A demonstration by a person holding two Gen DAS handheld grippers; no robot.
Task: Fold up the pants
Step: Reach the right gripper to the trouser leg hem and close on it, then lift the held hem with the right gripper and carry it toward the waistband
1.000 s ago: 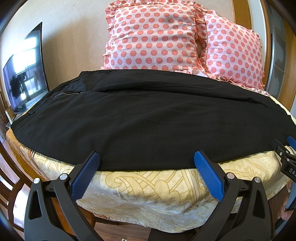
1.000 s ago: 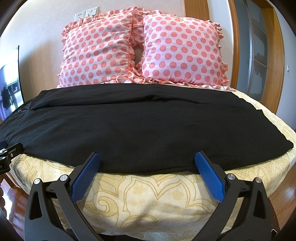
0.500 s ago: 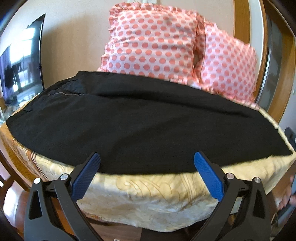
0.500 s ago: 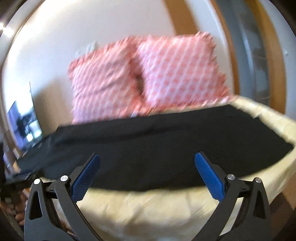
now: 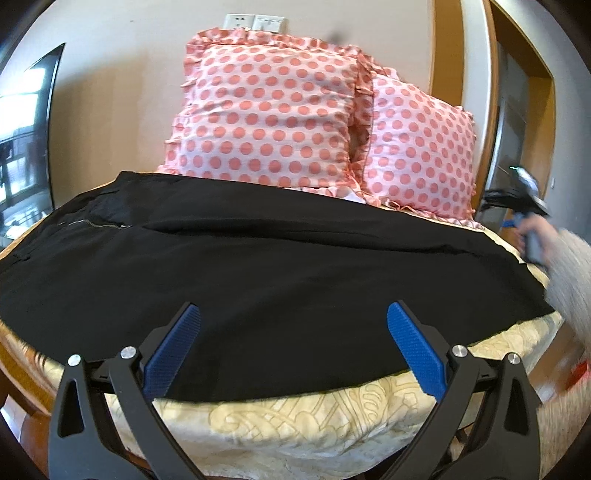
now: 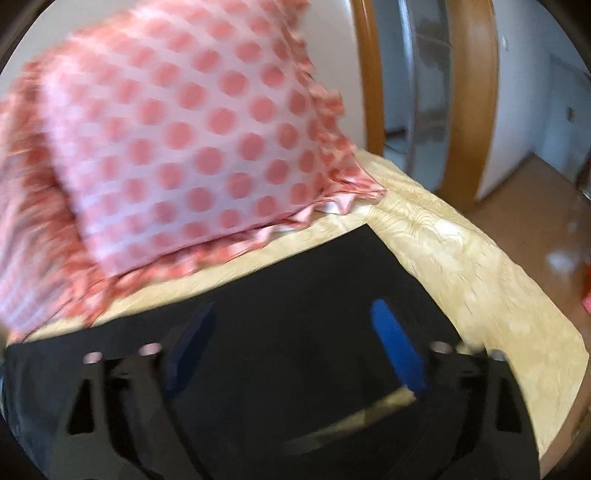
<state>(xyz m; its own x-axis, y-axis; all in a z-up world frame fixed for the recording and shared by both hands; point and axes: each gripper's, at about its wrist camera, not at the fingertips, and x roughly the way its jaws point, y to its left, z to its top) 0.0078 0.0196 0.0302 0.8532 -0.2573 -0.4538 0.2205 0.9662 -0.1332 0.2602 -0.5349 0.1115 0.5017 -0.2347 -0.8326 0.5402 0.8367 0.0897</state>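
Left gripper (image 5: pixel 293 345): jaws are held wide apart; nothing is gripped. The blue fingers (image 5: pixel 173 352) are seen at the lower edge of the frame, over the near hem of the pants (image 5: pixel 280 266); contact with the cloth cannot be determined.

Right gripper (image 6: pixel 295 343): jaws are likewise spread wide, nothing between them. This view is blurred. The gripper is seen over the leg end of the pants (image 6: pixel 295 295), in the lower half of the frame; contact cannot be determined. In the left wrist view the right gripper (image 5: pixel 517 201) is seen at the right edge, held in a hand (image 5: pixel 541 236).

Pants: black, laid flat across the bed (image 5: pixel 295 424), spanning the middle of the frame from left to right; a zipper (image 5: pixel 90 223) is visible at centre left.

Surface: the bed is covered by a cream patterned bedspread (image 6: pixel 461 258). Two pink polka-dot pillows (image 5: pixel 273 110) are propped against the wall behind the pants.

Room: a wall socket (image 5: pixel 255 23) is noted at top centre, a television (image 5: pixel 26 136) at the left edge, a wooden door frame (image 6: pixel 469 99) at upper right.
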